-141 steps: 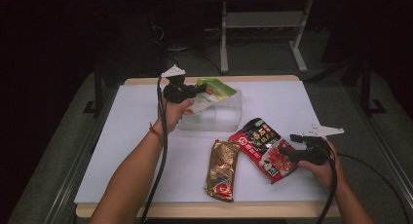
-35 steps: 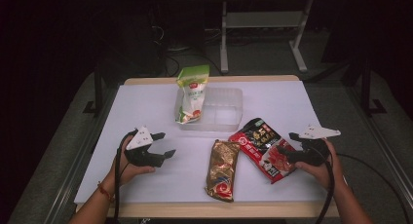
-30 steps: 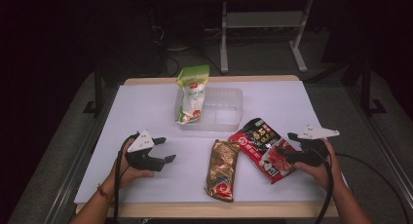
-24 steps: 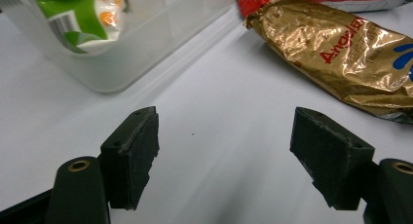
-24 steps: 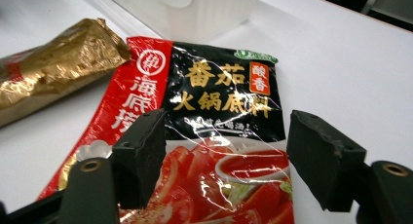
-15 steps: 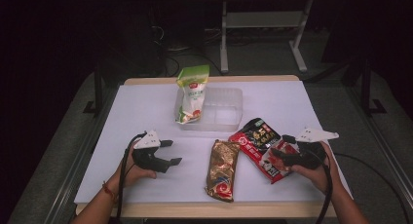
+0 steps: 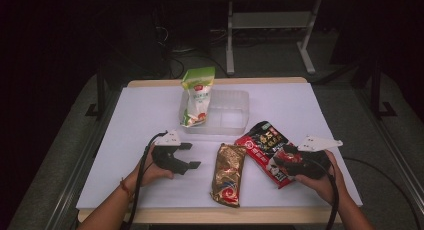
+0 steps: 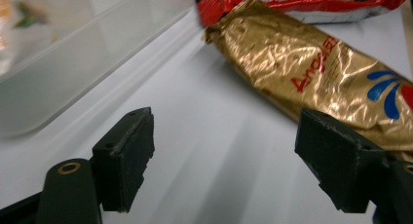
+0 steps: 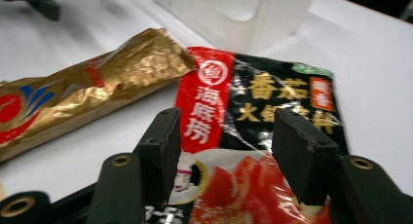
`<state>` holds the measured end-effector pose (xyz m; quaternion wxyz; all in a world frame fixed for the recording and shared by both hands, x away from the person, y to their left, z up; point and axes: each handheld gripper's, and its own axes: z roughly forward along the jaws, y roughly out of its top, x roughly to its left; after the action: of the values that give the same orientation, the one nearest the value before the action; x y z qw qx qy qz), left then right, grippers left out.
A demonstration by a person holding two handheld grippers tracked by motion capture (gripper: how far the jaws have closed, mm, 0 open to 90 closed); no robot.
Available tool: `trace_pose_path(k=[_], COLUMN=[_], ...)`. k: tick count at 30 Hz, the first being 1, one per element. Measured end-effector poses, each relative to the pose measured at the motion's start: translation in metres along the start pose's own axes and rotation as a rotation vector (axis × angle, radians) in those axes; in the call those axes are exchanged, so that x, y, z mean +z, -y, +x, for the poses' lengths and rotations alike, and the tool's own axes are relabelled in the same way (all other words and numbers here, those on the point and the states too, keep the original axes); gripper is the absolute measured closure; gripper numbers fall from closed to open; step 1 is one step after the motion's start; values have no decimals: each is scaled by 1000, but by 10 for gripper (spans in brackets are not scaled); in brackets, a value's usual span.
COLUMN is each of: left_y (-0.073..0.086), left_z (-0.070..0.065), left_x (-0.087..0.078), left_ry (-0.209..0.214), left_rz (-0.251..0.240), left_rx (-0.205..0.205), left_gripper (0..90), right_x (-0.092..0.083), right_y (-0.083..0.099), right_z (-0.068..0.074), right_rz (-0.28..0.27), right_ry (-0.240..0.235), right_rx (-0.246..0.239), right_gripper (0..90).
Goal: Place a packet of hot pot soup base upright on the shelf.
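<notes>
The near end of the red packet [image 7: 267, 151] is hidden under the right hand-held gripper [image 7: 281, 165] in the high view, and in the right gripper view its bottom edge is cut off by the frame. There the two black jaws stand either side of the packet, which lies between them; they have just been closing, and the pads do not look pressed onto it. The left hand-held gripper [image 7: 187, 156] is held open, its jaws having just been opening, with nothing between them but bare worktop [image 7: 150, 110]; it sits just left of the gold packet [image 7: 229, 173]. In the left gripper view the clear box [image 8: 73, 63] is blurred and cut off at the left.

The gold packet and the red packet lie side by side near the front edge, their far ends touching. A green pouch [image 7: 196, 97] leans in the clear box's left end. The white sheet is open to the left and at the far right. Around the worktop the room is dark, with a metal frame [image 7: 270, 25] behind.
</notes>
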<state>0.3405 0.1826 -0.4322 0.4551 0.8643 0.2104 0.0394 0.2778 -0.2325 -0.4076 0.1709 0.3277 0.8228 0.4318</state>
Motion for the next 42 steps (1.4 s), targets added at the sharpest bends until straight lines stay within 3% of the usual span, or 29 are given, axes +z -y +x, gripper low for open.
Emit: trace_pose_path(k=[8,17,20,25,30,32,34,35,39,42], left_y=[-21,-34,-33,-33,-33,-33,-32,-33,-34,-35], left_z=[7,16,17,21,21,20,20,20,18,15], left_x=[42,73,78,80,82,82,83,83,84,85], left_ry=[53,96,107,128,142,144,156,155,168,179], left_rz=[35,58,63,62,75,75,76,77,85,95], left_rx=[-38,-79,-83,-110,-113,-113,-117,-115,-112,-97], left_gripper=[174,164,144,143,143,143,143,143,143,143], right_x=[7,18,25,34,45,44,41,43,62,70], right_y=[0,1,0,-1,-5,-11,-17,-18,-13,-12], right_z=[7,14,21,30,38,45,51,55,62,64], right_rz=[30,68,94,102,113,102,89,102,176,210], right_ry=[-24,-54,-61,-71,-48,-24,-50,-73,-84,-46], right_rx=[-25,-47,-79,-76,-61,-112,-143,-142,-127,-113], right_gripper=[448,588,648,814,847,856,855,856,855,852])
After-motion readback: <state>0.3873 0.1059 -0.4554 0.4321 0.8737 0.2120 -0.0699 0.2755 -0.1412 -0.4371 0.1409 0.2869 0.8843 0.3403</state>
